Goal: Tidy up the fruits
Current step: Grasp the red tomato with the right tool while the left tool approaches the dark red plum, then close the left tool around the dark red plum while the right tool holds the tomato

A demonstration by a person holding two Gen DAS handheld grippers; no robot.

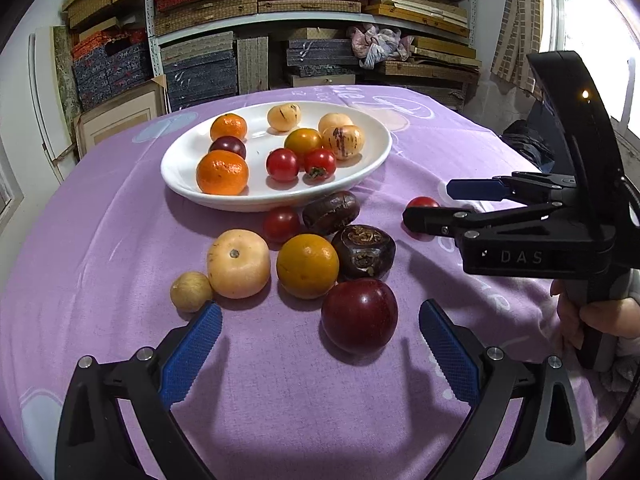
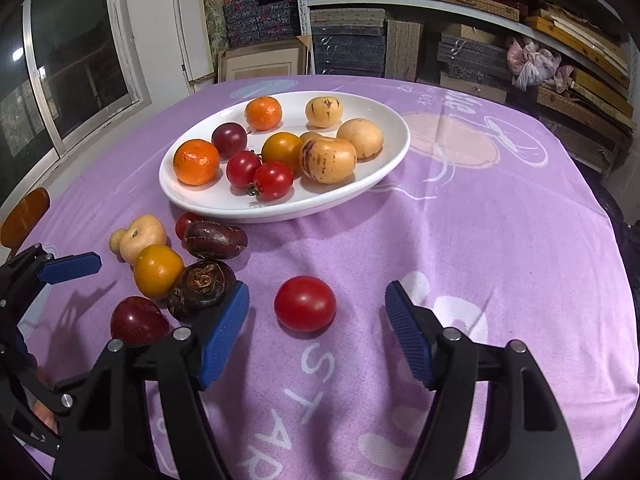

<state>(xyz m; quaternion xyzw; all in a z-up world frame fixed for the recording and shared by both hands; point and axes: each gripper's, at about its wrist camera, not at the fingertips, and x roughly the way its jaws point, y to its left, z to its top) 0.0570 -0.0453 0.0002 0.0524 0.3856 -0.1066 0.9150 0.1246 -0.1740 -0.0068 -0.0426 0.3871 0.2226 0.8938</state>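
Observation:
A white plate (image 1: 276, 199) (image 2: 288, 212) on the purple cloth holds mandarins, cherry tomatoes, a plum and pale striped fruits. In front of it lie loose fruits: a dark red plum (image 1: 359, 316) (image 2: 138, 322), an orange (image 1: 307, 266), a pale round fruit (image 1: 238, 263), two brown water chestnuts (image 1: 363, 251) and a small tomato (image 1: 281, 224). My left gripper (image 1: 320, 306) is open, with the plum just inside its right pad, untouched. My right gripper (image 2: 316, 292) (image 1: 430, 202) stands open around a lone cherry tomato (image 2: 305, 303) (image 1: 422, 201), with gaps on both sides.
A small tan fruit (image 1: 191, 291) lies at the left of the loose group. Shelves (image 1: 312, 20) stacked with boxes stand behind the table. A window (image 2: 76, 60) is at the left of the right wrist view. A hand (image 1: 600, 316) holds the right gripper's handle.

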